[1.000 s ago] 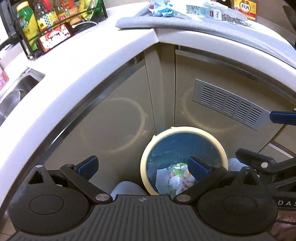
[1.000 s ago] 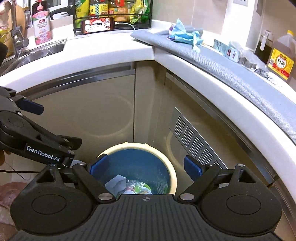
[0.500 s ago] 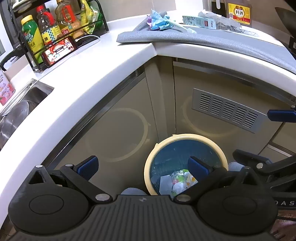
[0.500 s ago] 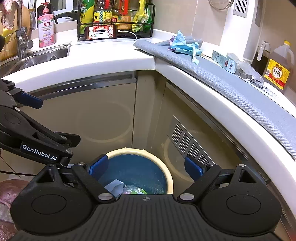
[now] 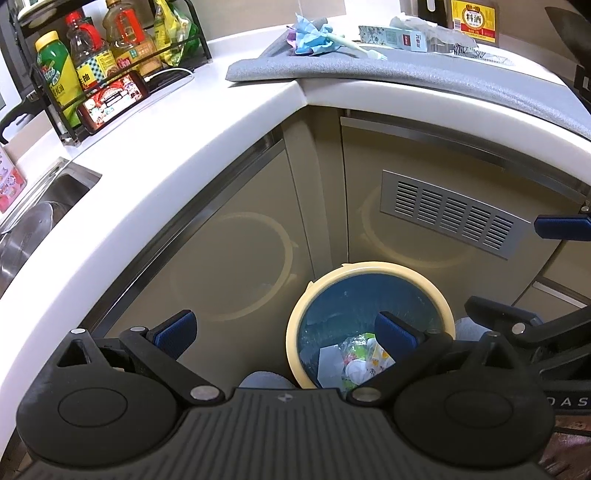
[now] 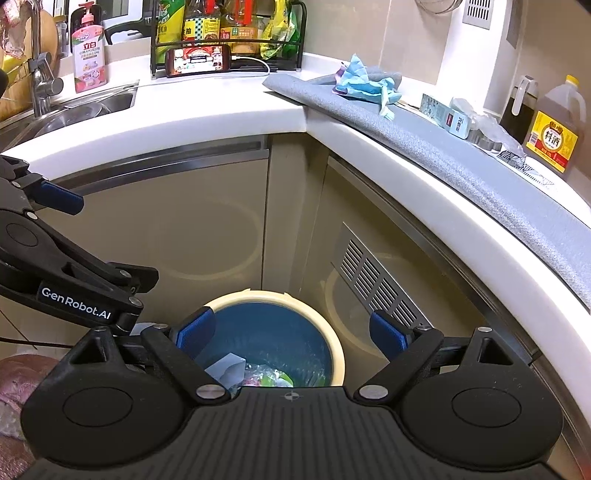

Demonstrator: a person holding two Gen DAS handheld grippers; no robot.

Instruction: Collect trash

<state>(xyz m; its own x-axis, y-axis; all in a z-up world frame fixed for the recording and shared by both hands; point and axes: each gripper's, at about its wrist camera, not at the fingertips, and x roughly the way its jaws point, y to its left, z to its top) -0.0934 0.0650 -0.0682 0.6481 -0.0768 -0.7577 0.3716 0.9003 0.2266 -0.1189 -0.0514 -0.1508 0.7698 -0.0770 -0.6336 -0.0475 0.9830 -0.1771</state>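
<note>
Both hand-held grippers point down toward the round cream-rimmed bin lined with a blue plastic bag (image 5: 369,295), which stands on the floor in the inside corner of the beige cabinets. The left hand-held gripper (image 5: 286,332) is released: its blue pads stand wide apart with nothing between them, the right pad overlapping the bin opening in the left wrist view. The right hand-held gripper (image 6: 291,330) is likewise released and empty, its pads spread on either side of the bin mouth in the right wrist view. Inside the bin lies collected trash: white paper scraps and crumpled clear and green wrappers (image 5: 354,358). The white L-shaped counter (image 5: 147,155) runs above the cabinets. A grey fabric mat (image 6: 461,162) covers its right-hand run. On the mat, at the far end near the corner, rests a crumpled light-blue cloth-like wad (image 6: 364,83); further along lie a flat pale printed carton (image 6: 445,112) and crumpled clear plastic packaging (image 6: 487,133), touching each other. A brown bottle with a yellow label (image 6: 554,136) stands beyond the packaging near the wall. A black wire rack holding condiment bottles (image 6: 225,33) stands on the far counter, with a phone showing a lit screen (image 6: 199,61) leaning against it. A stainless steel sink (image 6: 74,110) sits at the left, a pink pump bottle (image 6: 88,51) behind it.
</note>
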